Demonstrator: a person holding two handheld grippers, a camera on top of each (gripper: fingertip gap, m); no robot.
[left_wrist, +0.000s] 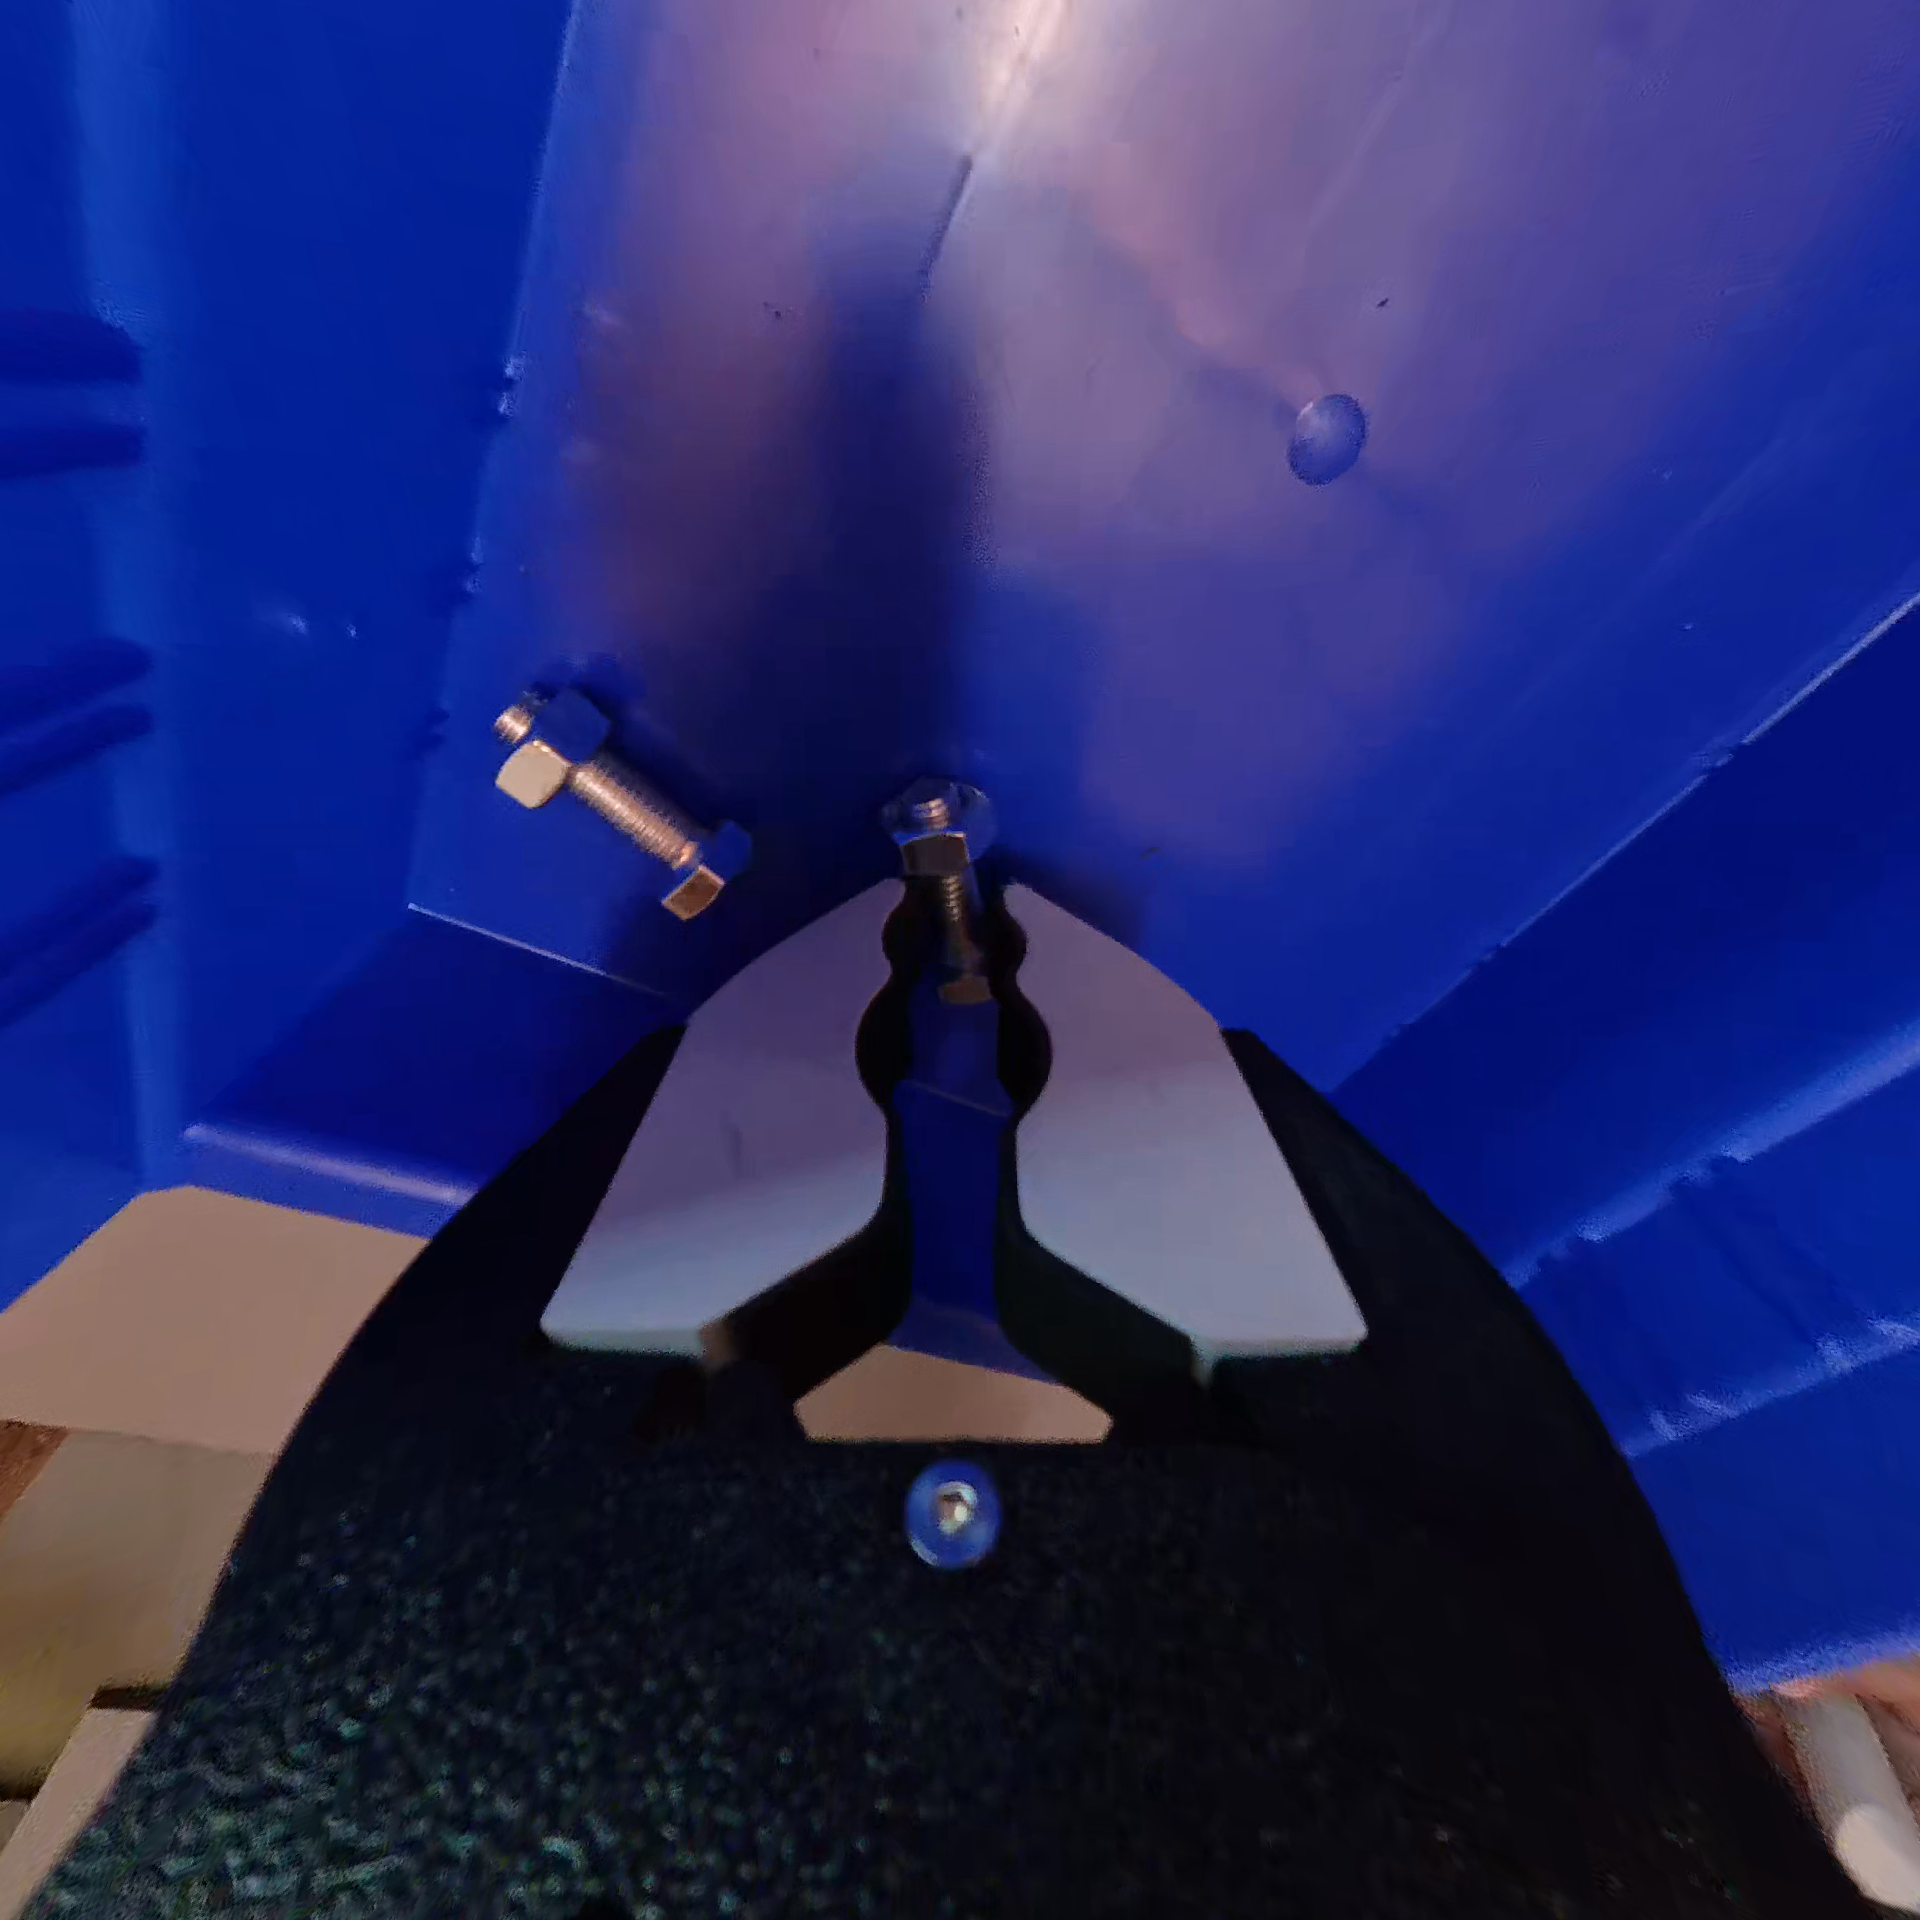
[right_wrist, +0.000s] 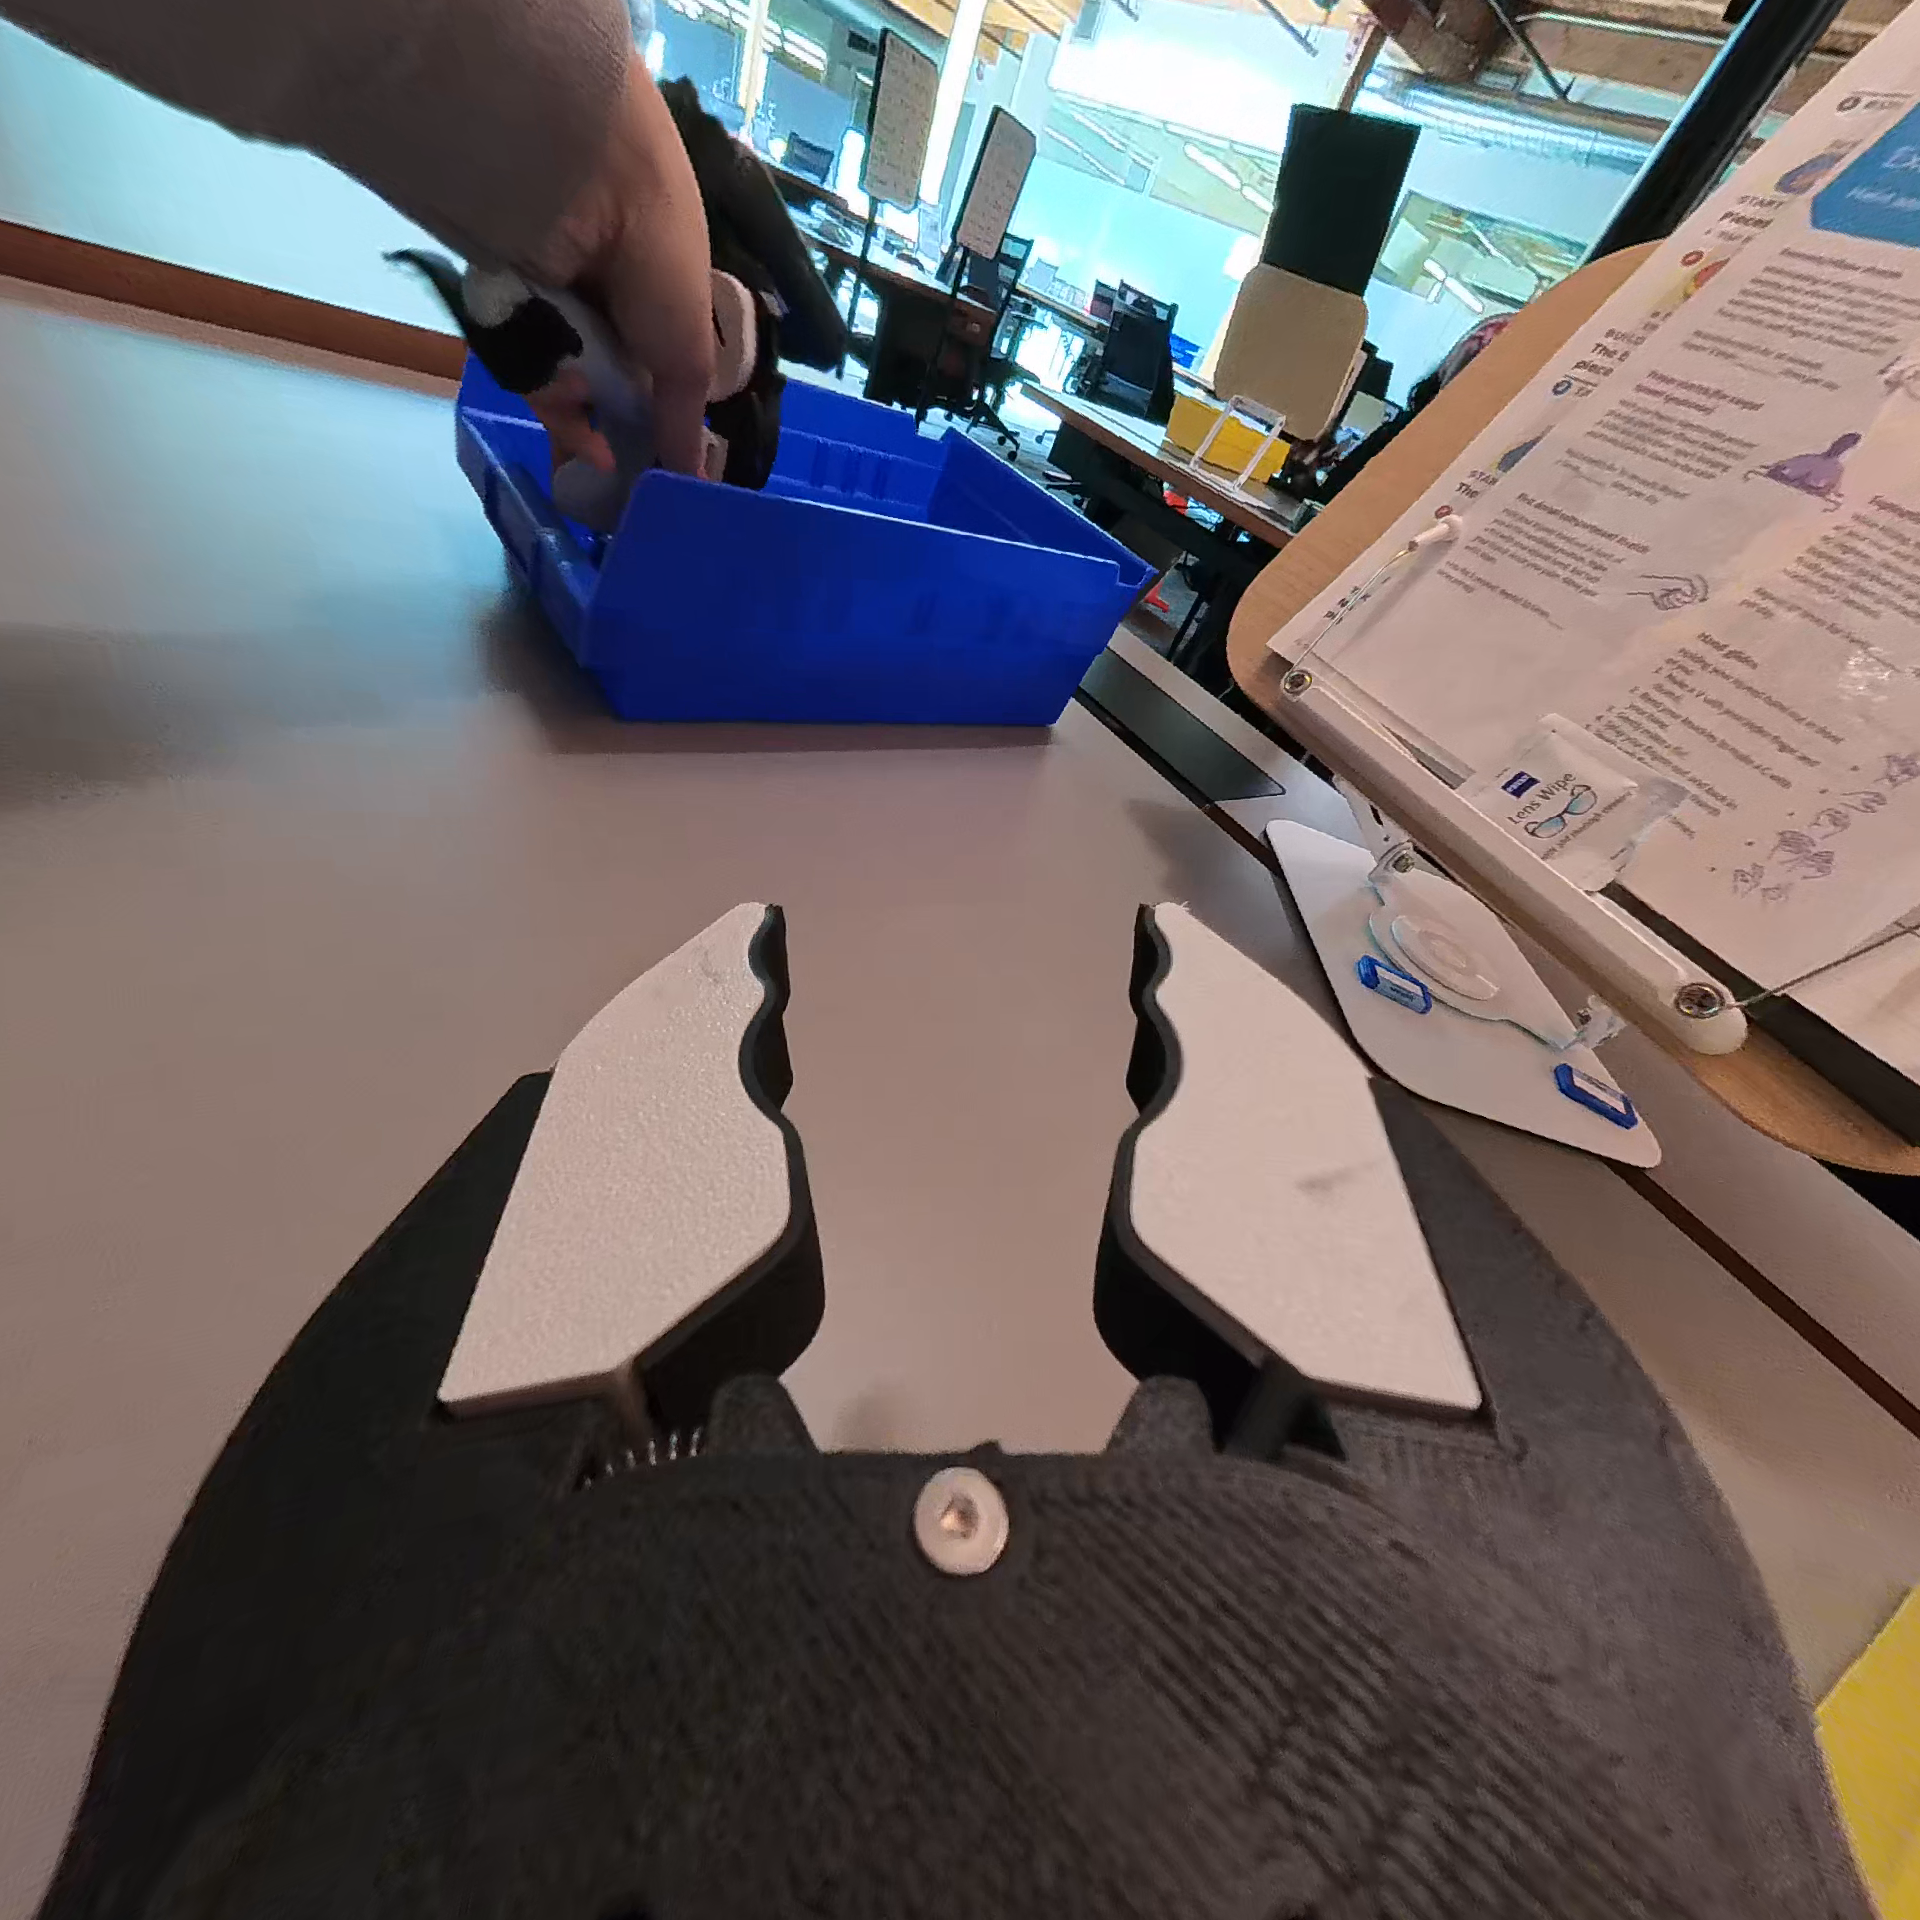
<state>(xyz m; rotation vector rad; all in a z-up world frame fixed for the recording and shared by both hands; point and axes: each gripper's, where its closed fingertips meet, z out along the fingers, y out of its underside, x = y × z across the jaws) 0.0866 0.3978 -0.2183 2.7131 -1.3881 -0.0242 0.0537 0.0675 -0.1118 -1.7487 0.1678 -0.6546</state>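
Note:
In the left wrist view my left gripper (left_wrist: 951, 914) is down inside a blue plastic bin (left_wrist: 1351, 727). Its fingertips are closed on the threaded shaft of a silver bolt with a nut (left_wrist: 938, 857), which points away from me onto the bin floor. A second silver bolt with a nut (left_wrist: 613, 805) lies loose on the bin floor to the left. In the right wrist view my right gripper (right_wrist: 958, 920) is open and empty over the grey table (right_wrist: 416, 883). The blue bin (right_wrist: 862, 623) stands ahead of it, where a person's hand (right_wrist: 613, 239) holds the left gripper in the bin.
A tilted wooden document stand (right_wrist: 1558, 644) with printed sheets stands at the right on a white base plate (right_wrist: 1455, 997), and a small wipe packet (right_wrist: 1558, 800) leans on its ledge. The table edge (right_wrist: 1766, 1299) runs along the right. A yellow sheet (right_wrist: 1870, 1745) shows at the lower right. The grippers' ends are close to 35 centimeters from one another. Measured from the fingertips, the small wipe packet (right_wrist: 1558, 800) is 25 centimeters or so from the right gripper and 40 centimeters from the left.

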